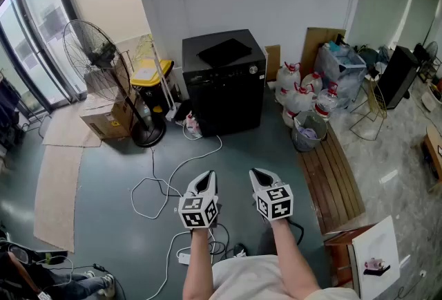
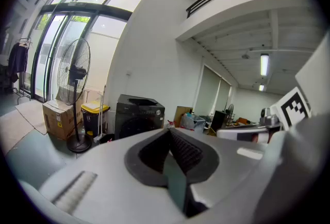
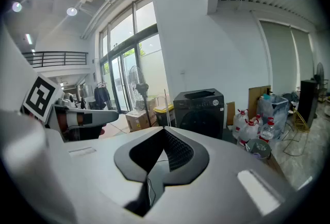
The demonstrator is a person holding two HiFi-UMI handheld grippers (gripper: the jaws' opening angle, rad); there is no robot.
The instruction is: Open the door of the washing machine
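A black front-loading washing machine (image 1: 224,84) stands against the far white wall with its round door closed; it also shows in the left gripper view (image 2: 138,118) and the right gripper view (image 3: 200,112). My left gripper (image 1: 206,180) and right gripper (image 1: 260,174) are held side by side over the grey floor, well short of the machine and pointing toward it. Both are shut with nothing between the jaws. In the left gripper view the jaws (image 2: 169,131) meet at the tip, as do those in the right gripper view (image 3: 165,129).
A pedestal fan (image 1: 103,67), a cardboard box (image 1: 105,117) and a yellow-lidded bin (image 1: 152,84) stand left of the machine. Water jugs (image 1: 304,98) and a bucket (image 1: 306,131) sit to its right beside a wooden pallet (image 1: 331,177). White cables (image 1: 162,188) loop across the floor.
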